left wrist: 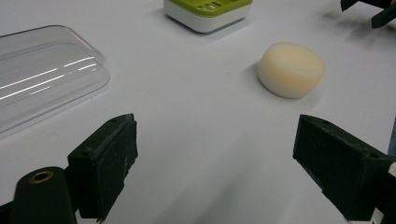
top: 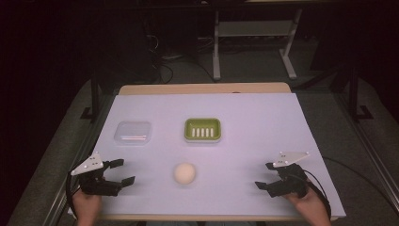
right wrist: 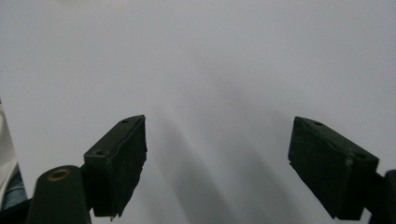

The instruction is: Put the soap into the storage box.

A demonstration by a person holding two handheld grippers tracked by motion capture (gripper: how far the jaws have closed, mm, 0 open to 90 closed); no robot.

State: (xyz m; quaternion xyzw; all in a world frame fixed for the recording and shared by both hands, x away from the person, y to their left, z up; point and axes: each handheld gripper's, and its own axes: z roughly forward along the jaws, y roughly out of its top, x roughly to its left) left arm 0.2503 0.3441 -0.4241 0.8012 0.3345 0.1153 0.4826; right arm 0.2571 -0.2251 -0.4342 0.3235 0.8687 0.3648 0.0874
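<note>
Both grippers sit wide apart in the jaws and hold nothing. Taking the round cream soap (top: 184,173) as the landmark, the left gripper (top: 121,172) rests to its left near the table's front edge, and the right gripper (top: 265,175) rests to its right, a little farther off. In the left gripper view the soap (left wrist: 291,69) lies ahead and to the right of the spread jaws, well clear of both, so no grasp has begun. The right gripper view looks between its own open jaws at bare white table cover (right wrist: 210,70).

Beyond the soap, toward the back of the table, stands the green soap dish (top: 203,129) with its slotted white insert; nothing lies in it. To the left of the dish, and back-left of the soap, lies a clear plastic lid (top: 133,133), flat on the cover and apart from the dish.

As a judgement, the work looks to be at its very start: soap, dish and lid are each separate and untouched. Everything seems left to do, likely picking up the soap, setting it into the dish, and perhaps fitting the lid over it.
</note>
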